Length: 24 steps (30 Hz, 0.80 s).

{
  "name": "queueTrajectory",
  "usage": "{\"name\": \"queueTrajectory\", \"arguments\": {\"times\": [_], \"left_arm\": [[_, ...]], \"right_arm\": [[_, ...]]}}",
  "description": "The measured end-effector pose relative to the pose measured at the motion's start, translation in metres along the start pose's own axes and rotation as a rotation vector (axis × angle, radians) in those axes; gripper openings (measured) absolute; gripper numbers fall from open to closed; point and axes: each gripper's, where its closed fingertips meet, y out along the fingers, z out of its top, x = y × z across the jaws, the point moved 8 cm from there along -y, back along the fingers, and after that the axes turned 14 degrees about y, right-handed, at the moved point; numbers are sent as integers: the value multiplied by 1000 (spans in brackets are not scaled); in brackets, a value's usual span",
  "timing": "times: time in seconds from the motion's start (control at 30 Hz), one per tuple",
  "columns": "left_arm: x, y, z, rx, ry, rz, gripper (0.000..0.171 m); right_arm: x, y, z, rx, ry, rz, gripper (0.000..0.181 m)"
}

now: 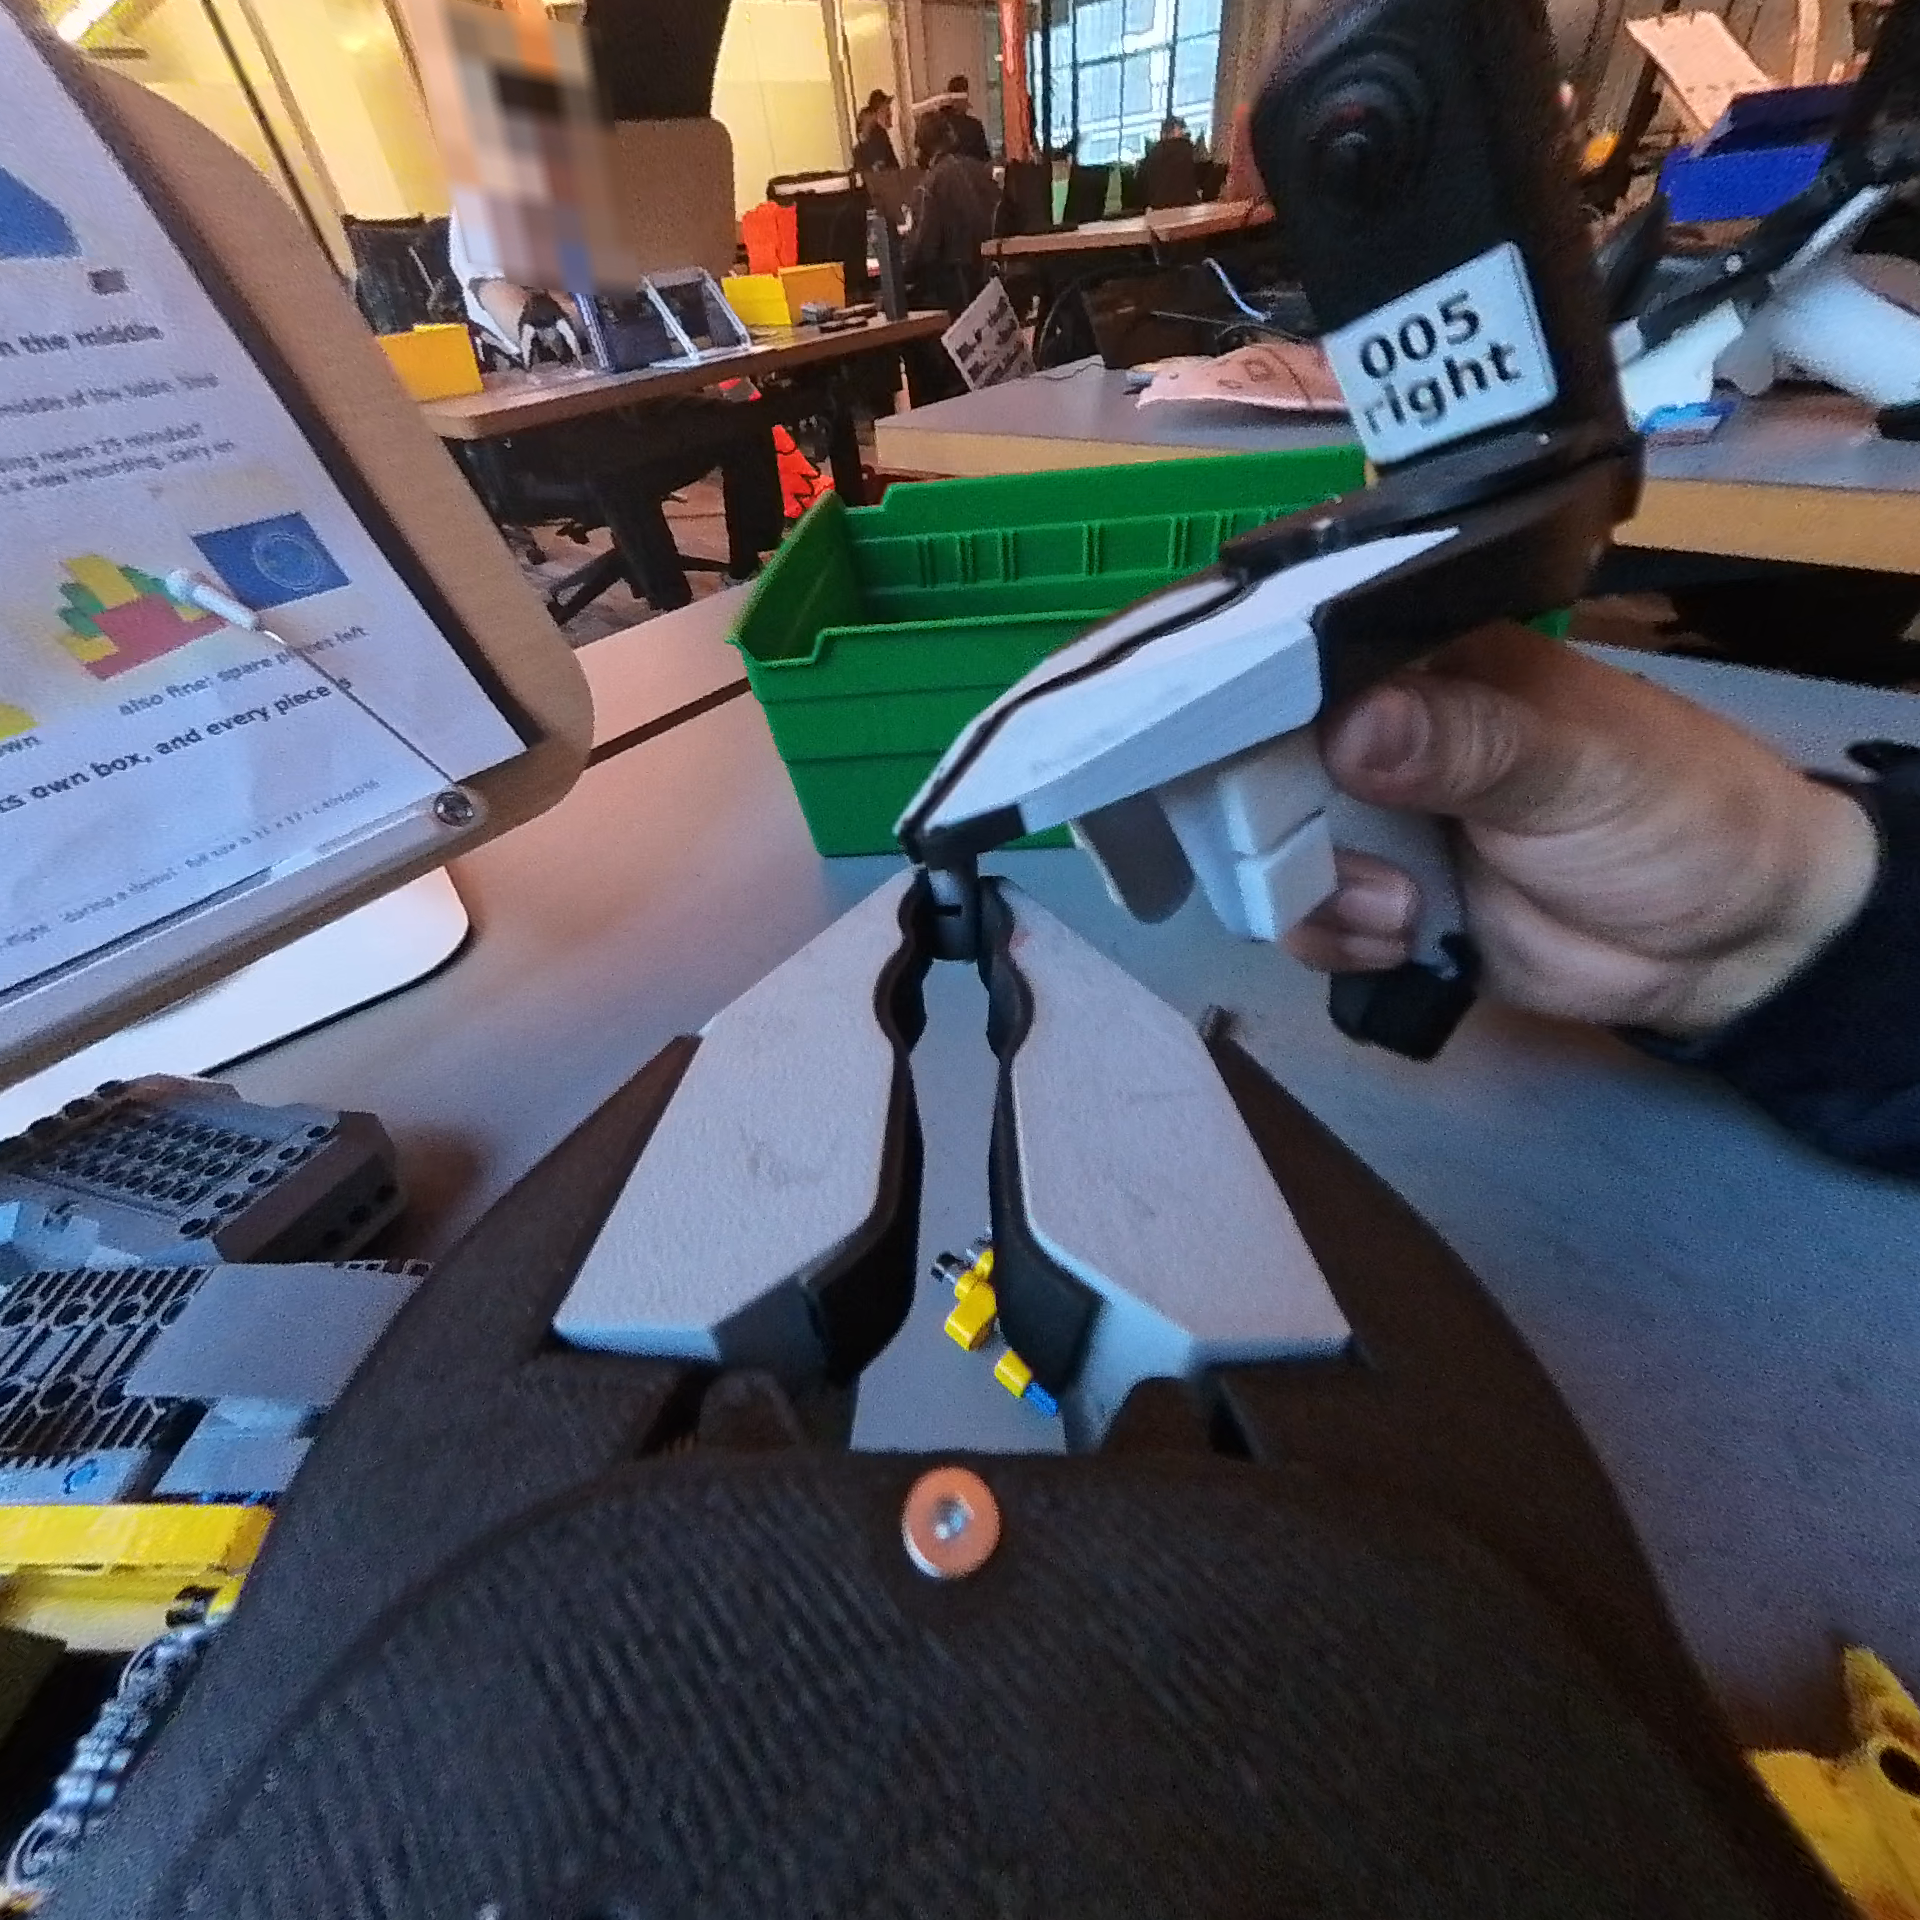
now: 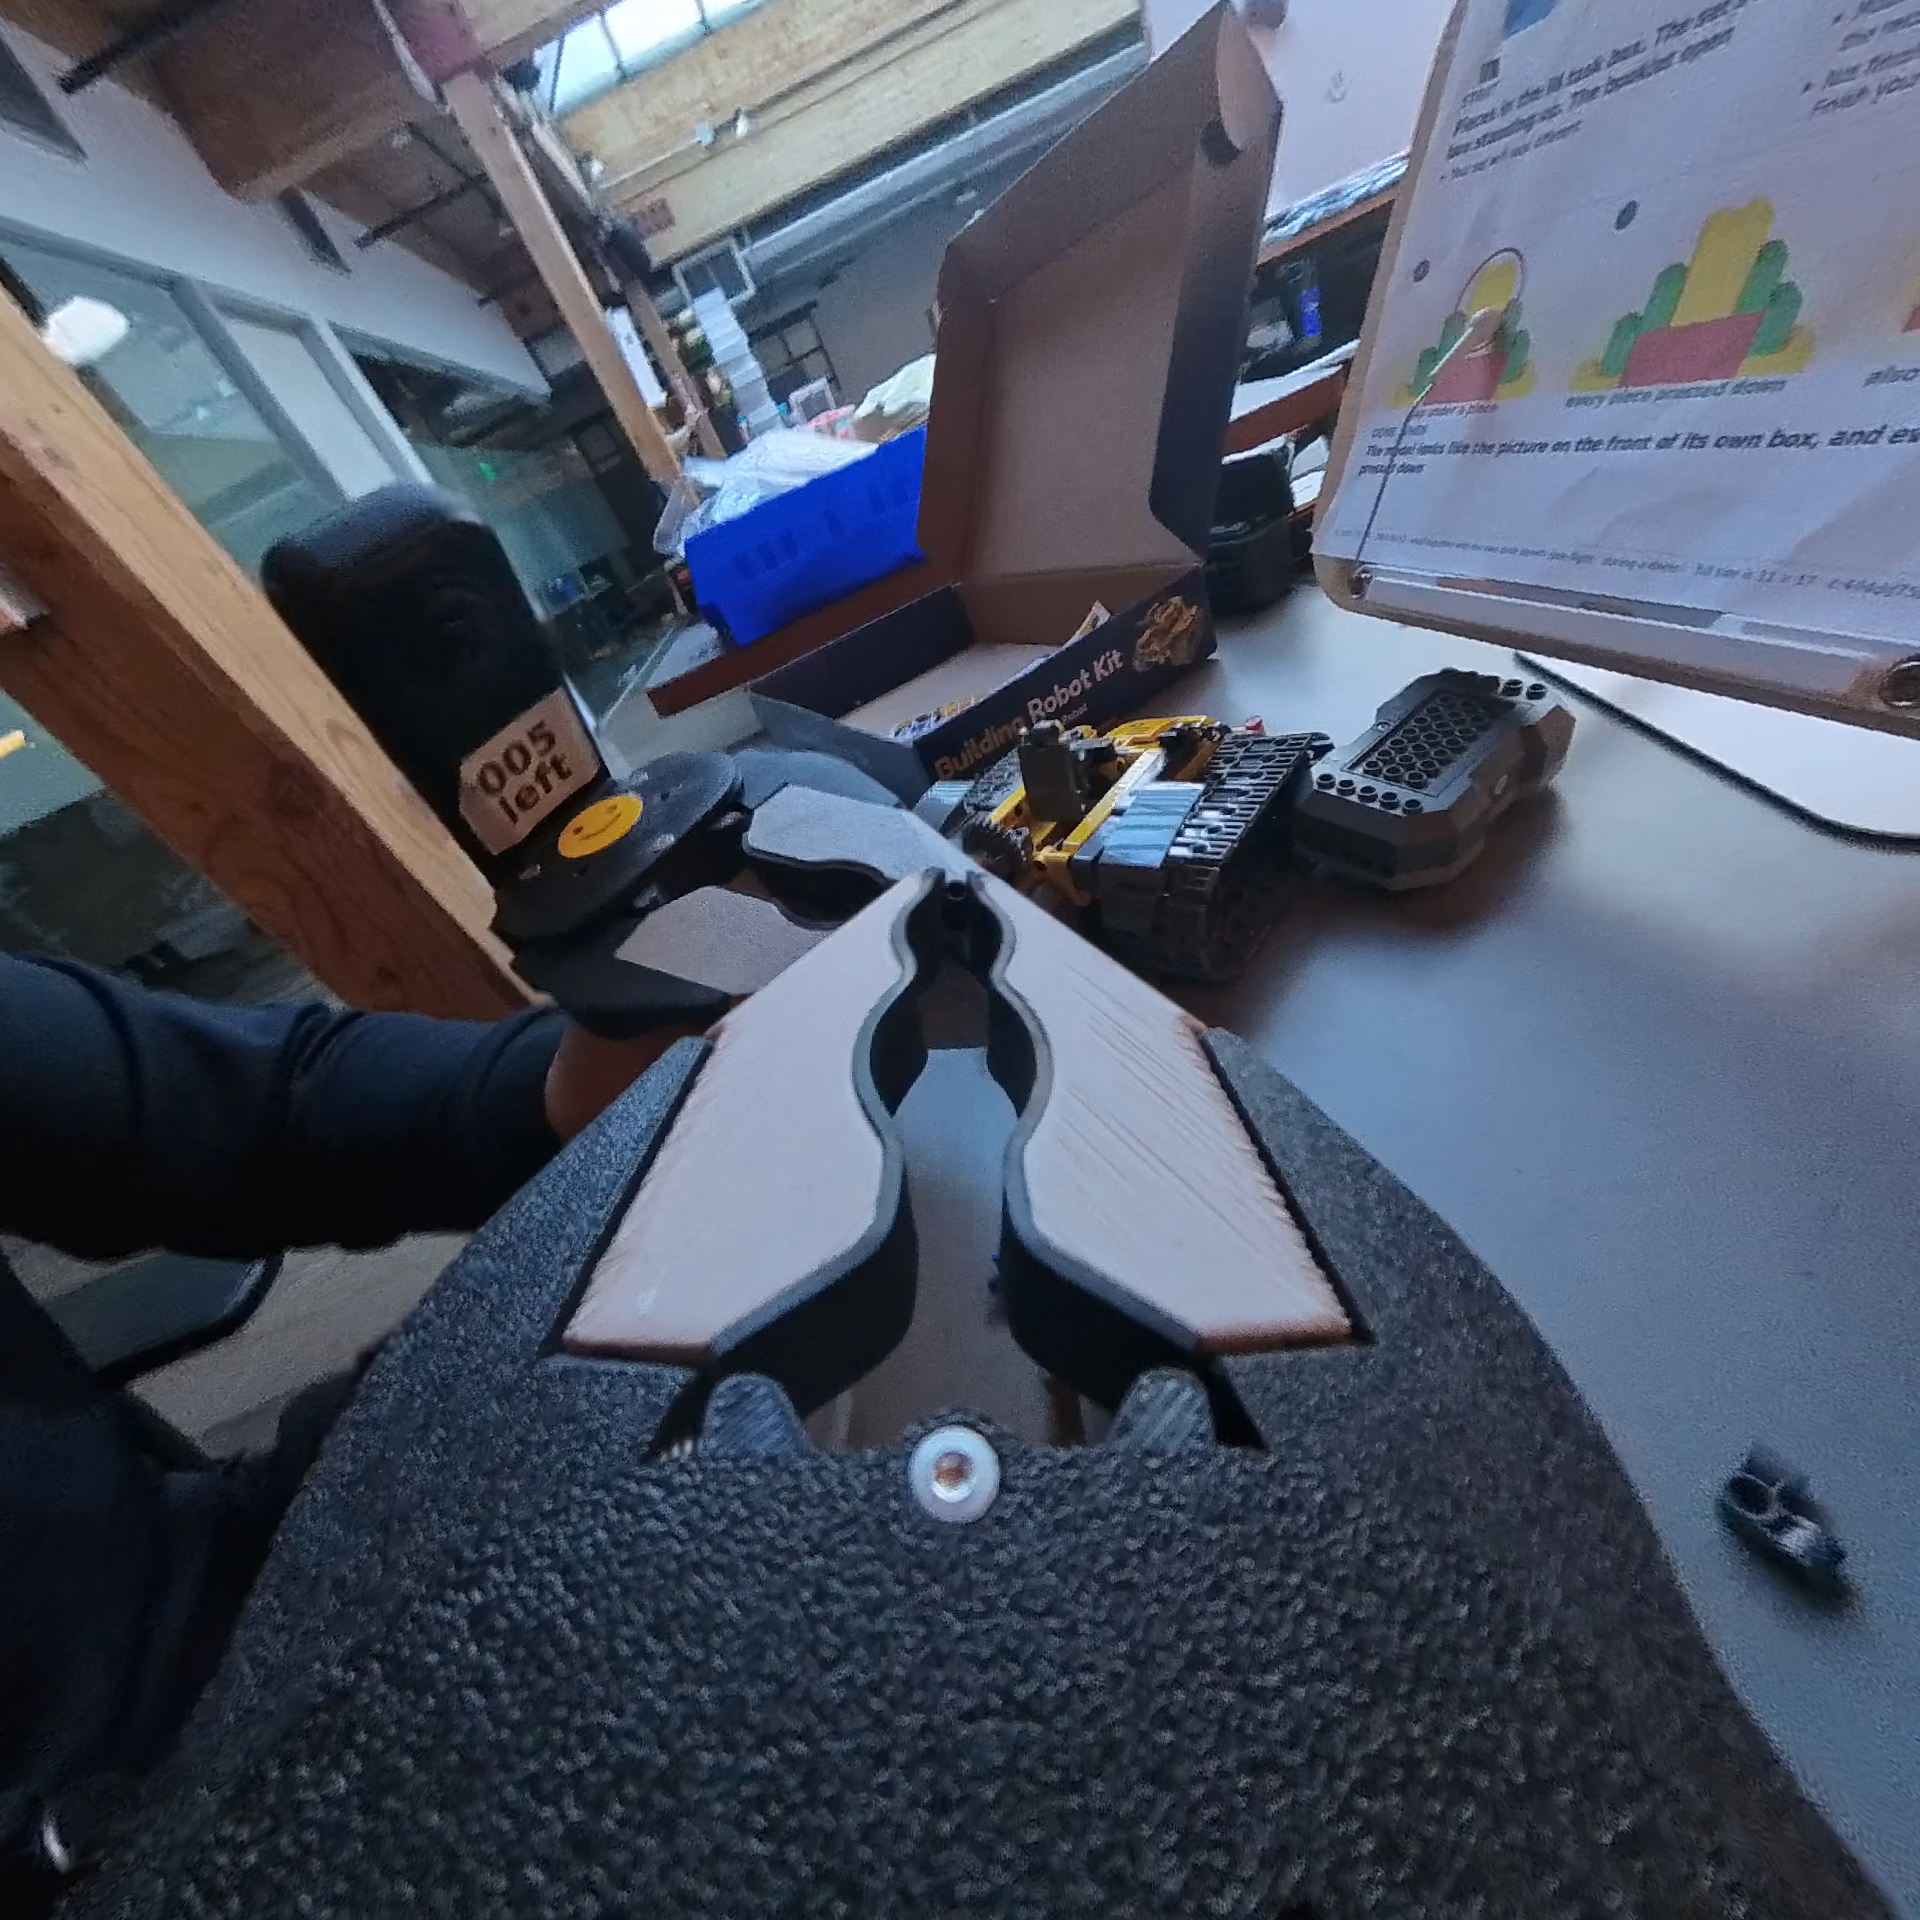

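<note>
- Left gripper (image 1: 951, 925): fingers drawn almost together, tips pinching a small grey-and-black piece (image 1: 948, 902). It is held clear above the bench (image 1: 1558, 1299).
- Right gripper (image 2: 954, 906): fingers likewise nearly together, with a small dark pin (image 2: 953, 896) caught between the tips. A hand (image 1: 1621, 831) grips its handle.
- The two sets of tips meet nose to nose, right angled down onto left. Cannot tell whether both hold one part or two parts pressed together; it is too small and partly hidden.
- On the bench below the left fingers: a few loose yellow pieces (image 1: 971, 1311), one with a blue end. They touch neither gripper.
- Just beyond the meeting point, in the right wrist view: a yellow-and-black tracked brick vehicle (image 2: 1153, 821), with a dark grey studded block (image 2: 1439, 774) just beside it.
- Behind those stands an open cardboard box (image 2: 1081, 364), lid up.
- One small dark part (image 2: 1782, 1519) lies alone on the bench, well apart from both grippers.
- A green bin (image 1: 987, 665) sits behind the right gripper; what it holds is not visible.
- A printed instruction board (image 1: 260, 520) stands on the bench beside the bricks.
</note>
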Motion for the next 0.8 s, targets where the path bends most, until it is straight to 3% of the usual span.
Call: {"name": "queueTrajectory", "arguments": {"times": [0.17, 0.2, 0.27, 0.3, 0.37, 0.47, 0.53, 0.67, 0.8], "left_arm": [[-10, -5, 10, 109, -132, 6, 5], [-8, -5, 8, 86, -138, -25, 5], [8, -3, 3, 53, -95, -74, 5], [13, -2, 4, 53, -56, -71, 5], [13, 3, 7, 71, -38, -72, 5], [11, 8, 6, 64, -34, -83, 5], [11, 8, 2, 52, -13, -58, 4], [6, 8, 1, 37, 32, -22, 4], [8, 11, -1, 23, 30, -48, 4]], "right_arm": [[-8, 6, 9, 139, 90, 5, 0], [-8, 3, 15, 213, 104, -5, 0], [0, -34, 47, 476, 171, 34, 0], [0, -43, 57, 489, 174, 85, 2], [-4, -25, 48, 292, 99, 61, 0], [-14, -2, 24, 179, 107, 133, 1], [-13, -2, 26, 194, 135, 173, 1], [-16, -17, 31, 234, 49, 96, 1], [-36, -63, 50, 295, -189, -237, 1]]}}
